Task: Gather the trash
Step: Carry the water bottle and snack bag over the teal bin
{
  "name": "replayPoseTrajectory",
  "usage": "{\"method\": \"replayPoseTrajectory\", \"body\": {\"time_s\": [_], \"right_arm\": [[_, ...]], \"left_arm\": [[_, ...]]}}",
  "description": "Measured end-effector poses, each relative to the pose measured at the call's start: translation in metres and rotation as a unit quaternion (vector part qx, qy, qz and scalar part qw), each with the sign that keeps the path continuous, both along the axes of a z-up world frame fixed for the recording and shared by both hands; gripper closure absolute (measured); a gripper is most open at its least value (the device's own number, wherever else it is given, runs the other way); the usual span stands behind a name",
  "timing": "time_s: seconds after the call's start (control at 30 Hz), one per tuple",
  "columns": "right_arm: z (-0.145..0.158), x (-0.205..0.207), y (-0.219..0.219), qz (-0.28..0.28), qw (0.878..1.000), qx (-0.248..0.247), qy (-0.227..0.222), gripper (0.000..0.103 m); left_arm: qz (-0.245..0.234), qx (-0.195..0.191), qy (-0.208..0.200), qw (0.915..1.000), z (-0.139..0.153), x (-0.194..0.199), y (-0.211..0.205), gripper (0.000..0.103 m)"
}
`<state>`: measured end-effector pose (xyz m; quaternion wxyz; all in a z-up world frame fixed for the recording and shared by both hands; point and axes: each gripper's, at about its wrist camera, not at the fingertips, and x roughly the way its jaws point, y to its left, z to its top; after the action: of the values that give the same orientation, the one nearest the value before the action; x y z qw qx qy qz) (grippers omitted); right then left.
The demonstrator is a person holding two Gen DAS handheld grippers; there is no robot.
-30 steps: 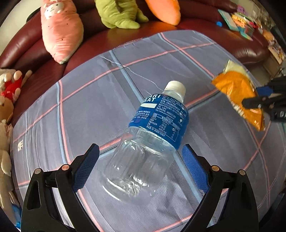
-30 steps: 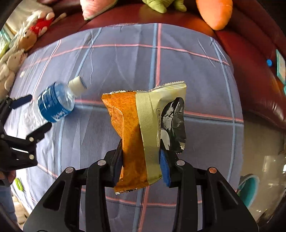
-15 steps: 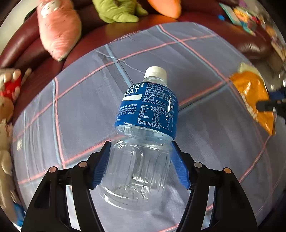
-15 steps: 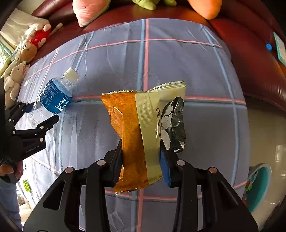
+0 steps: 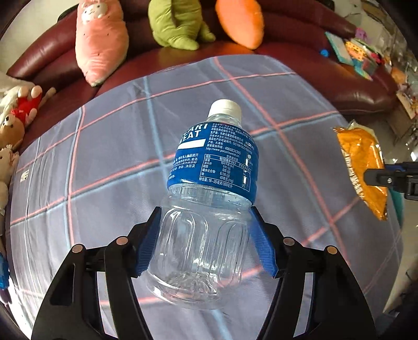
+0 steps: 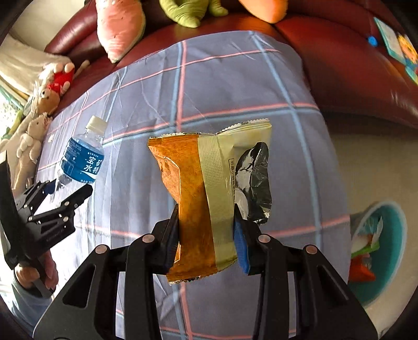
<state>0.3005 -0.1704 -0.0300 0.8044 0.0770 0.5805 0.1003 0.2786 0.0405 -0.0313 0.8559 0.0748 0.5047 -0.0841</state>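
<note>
Two tongs, left (image 5: 205, 239) gripping bottle (image 5: 209, 198), right (image 6: 206, 235) snack bag (image 6: 209, 193)

Bottle (image 5: 209, 209): clear plastic, white cap (image 5: 226, 108), blue label with white lettering.
Snack bag (image 6: 211, 201): orange, pale cream strip, black-and-white panel, silver edge.
Cloth (image 5: 109, 167): lavender-grey, crossed by pink and light blue lines in a large check.
Sofa (image 5: 313, 34): dark red leather.
Plush toys: pink (image 5: 100, 41), green (image 5: 177, 23), orange (image 5: 240, 21).
Fingers (image 5: 146, 243): black with blue pads.
Bin (image 6: 386, 251): teal.
</note>
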Motion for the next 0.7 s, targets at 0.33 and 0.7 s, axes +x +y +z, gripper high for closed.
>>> {"method": "replayPoseTrajectory", "body": {"time_s": [0.33,0.7], "right_arm": [[0.017,-0.054,-0.072,-0.052,0.998,0.012,-0.024,0.068],[0.033,-0.109,-0.171,-0.118,0.992,0.015,-0.049,0.068]], "left_arm": [[-0.044,-0.036,-0.011,0.9983,0.021,-0.040,-0.081,0.037],[-0.101,-0.067,-0.012,0.9926,0.033,-0.067,-0.176,0.036]]}}
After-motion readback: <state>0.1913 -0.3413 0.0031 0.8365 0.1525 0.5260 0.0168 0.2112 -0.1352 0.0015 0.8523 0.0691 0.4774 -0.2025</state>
